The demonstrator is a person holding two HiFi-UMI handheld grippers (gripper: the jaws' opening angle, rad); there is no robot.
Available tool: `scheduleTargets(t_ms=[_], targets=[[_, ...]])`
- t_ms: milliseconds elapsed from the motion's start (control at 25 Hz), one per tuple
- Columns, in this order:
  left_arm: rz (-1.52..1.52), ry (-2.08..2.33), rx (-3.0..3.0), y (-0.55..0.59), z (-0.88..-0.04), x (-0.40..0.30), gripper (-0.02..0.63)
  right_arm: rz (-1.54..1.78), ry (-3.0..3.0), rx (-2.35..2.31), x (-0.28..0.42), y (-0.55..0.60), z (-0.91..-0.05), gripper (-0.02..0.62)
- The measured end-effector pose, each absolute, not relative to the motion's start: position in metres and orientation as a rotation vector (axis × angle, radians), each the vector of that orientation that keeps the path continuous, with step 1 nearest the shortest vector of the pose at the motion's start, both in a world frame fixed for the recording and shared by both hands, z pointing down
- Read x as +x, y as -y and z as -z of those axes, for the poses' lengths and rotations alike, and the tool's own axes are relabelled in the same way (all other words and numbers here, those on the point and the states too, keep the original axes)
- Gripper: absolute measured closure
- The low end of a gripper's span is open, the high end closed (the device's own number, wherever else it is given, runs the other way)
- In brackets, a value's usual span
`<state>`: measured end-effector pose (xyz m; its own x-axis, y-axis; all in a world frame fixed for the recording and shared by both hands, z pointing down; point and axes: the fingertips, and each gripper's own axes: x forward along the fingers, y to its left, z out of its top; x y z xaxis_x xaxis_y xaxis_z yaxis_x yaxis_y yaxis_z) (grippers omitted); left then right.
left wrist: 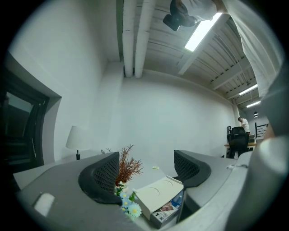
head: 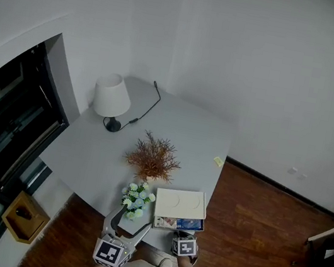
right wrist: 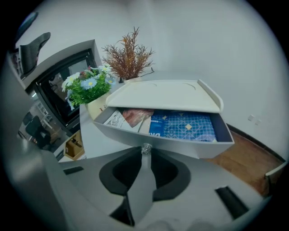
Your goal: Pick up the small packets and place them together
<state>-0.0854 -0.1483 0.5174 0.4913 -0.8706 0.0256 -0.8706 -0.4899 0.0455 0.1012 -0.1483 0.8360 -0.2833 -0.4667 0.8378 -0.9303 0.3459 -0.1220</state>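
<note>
A white box (head: 180, 202) stands at the table's near edge with its grey drawer (right wrist: 162, 140) pulled out. Inside lie a blue patterned packet (right wrist: 183, 126) and a red-and-white packet (right wrist: 128, 117). My right gripper (right wrist: 144, 155) is angled down at the drawer front, jaws shut on its small metal knob (right wrist: 145, 148). In the head view this right gripper (head: 183, 235) sits just before the drawer (head: 180, 223). My left gripper (left wrist: 146, 171) is held level, open and holding nothing, left of the box (left wrist: 159, 195). A small yellowish packet (head: 218, 161) lies apart at the table's right edge.
A pot of white and blue flowers (head: 136, 200) stands against the box's left side, a dried reddish plant (head: 153, 158) behind it. A white lamp (head: 112, 97) with its cable is at the back. A wooden floor (head: 250, 240) lies to the right, and a dark window (head: 9, 121) to the left.
</note>
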Motion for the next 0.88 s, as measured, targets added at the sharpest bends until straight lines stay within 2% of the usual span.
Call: scheduleTargets(t_ms=[240, 440, 520, 680, 880], targets=[[-0.007, 1.497, 2.692, 0.148, -0.519, -0.07, 0.244, -0.848, 1.889, 1.148, 0.104, 0.089, -0.849, 0.531], [-0.01, 1.468, 2.689, 0.15, -0.528, -0.061, 0.244, -0.77, 1.867, 1.154, 0.111, 0.091, -0.852, 0.529], [-0.006, 1.456, 2.697, 0.151, -0.526, -0.056, 0.244, -0.754, 1.865, 1.162, 0.112, 0.09, -0.85, 0.488], [-0.008, 1.44, 2.697, 0.153, -0.522, -0.052, 0.244, -0.804, 1.991, 1.237, 0.115, 0.09, -0.811, 0.48], [0.021, 1.459, 2.713, 0.16, -0.515, -0.054, 0.244, -0.694, 2.265, 1.504, 0.124, 0.122, -0.703, 0.48]])
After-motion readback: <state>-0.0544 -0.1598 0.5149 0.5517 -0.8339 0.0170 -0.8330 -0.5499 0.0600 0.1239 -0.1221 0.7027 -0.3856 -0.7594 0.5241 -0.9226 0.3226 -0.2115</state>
